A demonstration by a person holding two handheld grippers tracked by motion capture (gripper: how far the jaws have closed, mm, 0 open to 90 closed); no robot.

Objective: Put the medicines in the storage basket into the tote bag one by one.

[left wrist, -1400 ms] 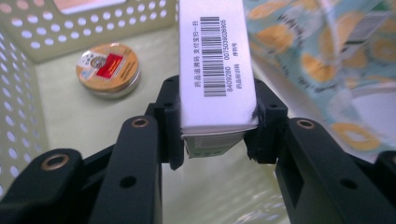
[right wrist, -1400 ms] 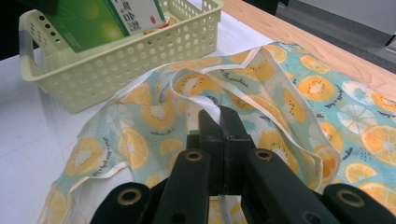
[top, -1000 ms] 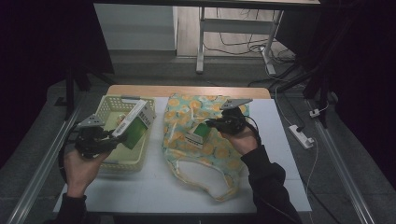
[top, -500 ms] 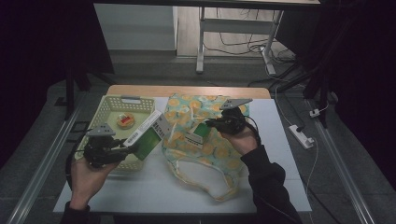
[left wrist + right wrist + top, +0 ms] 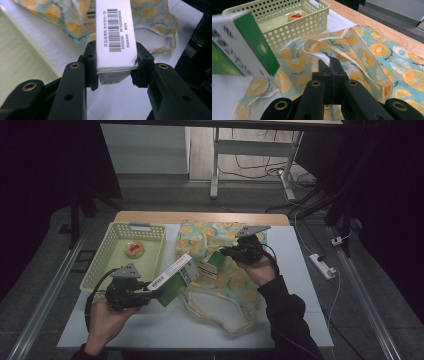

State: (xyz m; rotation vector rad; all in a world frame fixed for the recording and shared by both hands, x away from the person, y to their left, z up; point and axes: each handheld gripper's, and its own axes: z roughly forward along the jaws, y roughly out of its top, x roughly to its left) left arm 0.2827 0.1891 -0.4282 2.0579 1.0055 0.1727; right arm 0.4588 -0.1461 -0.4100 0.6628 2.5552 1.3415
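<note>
Gripped in the left claw (image 5: 150,292) is a green-and-white carton (image 5: 175,279), clamped across its barcoded end between both jaws, as the left gripper view makes plain. It is held tilted above the table (image 5: 200,325), between the pale green basket (image 5: 102,257) and the fruit-print cloth bag (image 5: 220,285), its far end reaching to the bag's left edge. The right claw (image 5: 226,252) is closed on the white-trimmed hem of the bag; in the right gripper view the hem (image 5: 322,56) is seen pinched between the shut jaws and lifted, so that the mouth is held up toward the carton. A second small box (image 5: 210,264) is seen at the bag's opening, though whether it lies inside or on top of the cloth cannot be told. One small round orange item (image 5: 134,249) is left in the basket.

The work is judged to be the packing of the basket's contents into the bag, and to be partly done: the carton is out of the basket but not yet inside the bag. Insertion and release of the carton remain, and afterwards the round item would have to be fetched.
</note>
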